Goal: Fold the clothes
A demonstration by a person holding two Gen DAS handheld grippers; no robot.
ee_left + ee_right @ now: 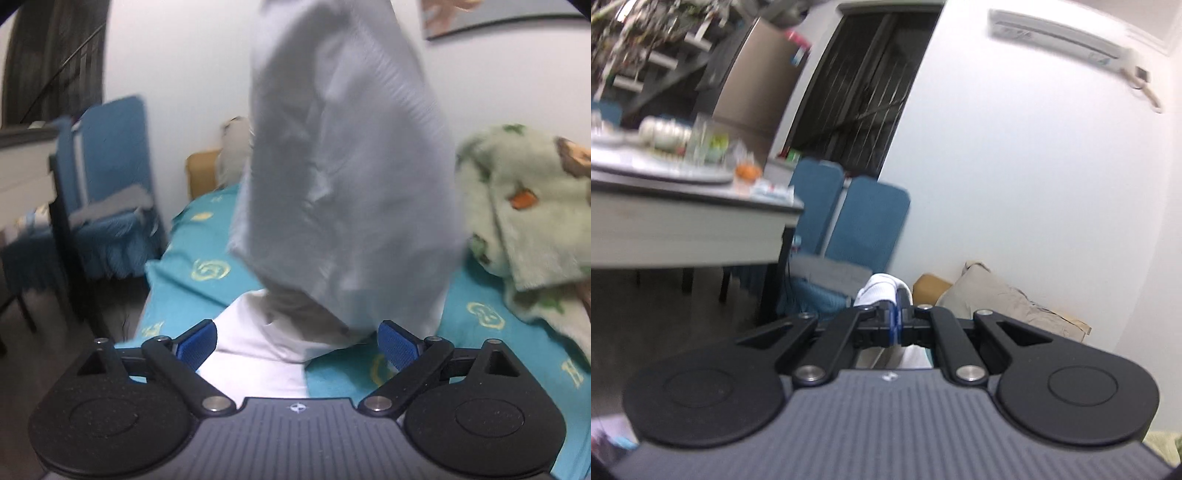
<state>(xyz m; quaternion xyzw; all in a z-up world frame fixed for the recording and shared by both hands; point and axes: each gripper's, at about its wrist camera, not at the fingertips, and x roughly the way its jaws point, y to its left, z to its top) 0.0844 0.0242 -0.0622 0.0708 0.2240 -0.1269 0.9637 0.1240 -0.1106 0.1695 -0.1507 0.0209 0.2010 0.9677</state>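
Left gripper [297, 345] gapes empty – white garment [343, 166] hangs straight ahead, pinched above by right gripper [897, 317].

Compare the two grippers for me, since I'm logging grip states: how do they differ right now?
The left gripper is open, its blue pads spread wide; the right gripper is shut on the white garment. The left one holds nothing, with the garment hanging ahead of it over the teal bed; the right one has cloth bunched at its tips. The left faces the bed, the right faces a wall. Both have black linkages and blue pads.
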